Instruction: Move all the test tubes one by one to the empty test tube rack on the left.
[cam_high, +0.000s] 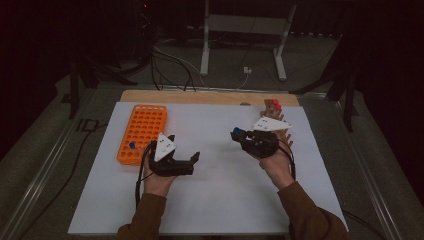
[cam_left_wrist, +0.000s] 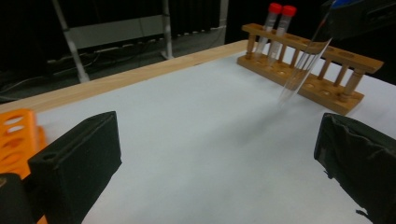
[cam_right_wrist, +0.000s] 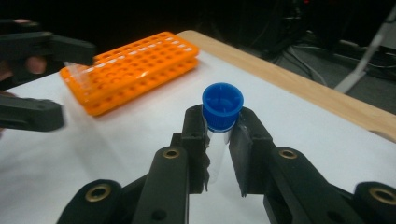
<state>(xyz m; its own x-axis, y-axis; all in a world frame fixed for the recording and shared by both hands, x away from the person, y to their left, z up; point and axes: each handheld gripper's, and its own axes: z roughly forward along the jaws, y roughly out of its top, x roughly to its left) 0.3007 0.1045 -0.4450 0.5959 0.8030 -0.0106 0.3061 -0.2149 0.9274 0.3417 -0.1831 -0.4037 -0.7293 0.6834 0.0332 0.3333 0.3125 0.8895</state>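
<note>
Between both racks over the worktop, my right tongs (cam_right_wrist: 218, 154) gripped the blue-capped tube (cam_right_wrist: 220, 122) near-upright, orange rack (cam_high: 142, 131) off left beside my open left tongs (cam_high: 186, 161).

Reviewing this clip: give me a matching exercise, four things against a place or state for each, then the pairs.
1. blue-capped tube
2. orange rack
3. wooden rack
4. left gripper

a. holds two red-capped tubes
b. jaws apart, holding nothing
c. clamped in the right gripper
d. on the table's left side

Pairs: 1-c, 2-d, 3-a, 4-b
</note>
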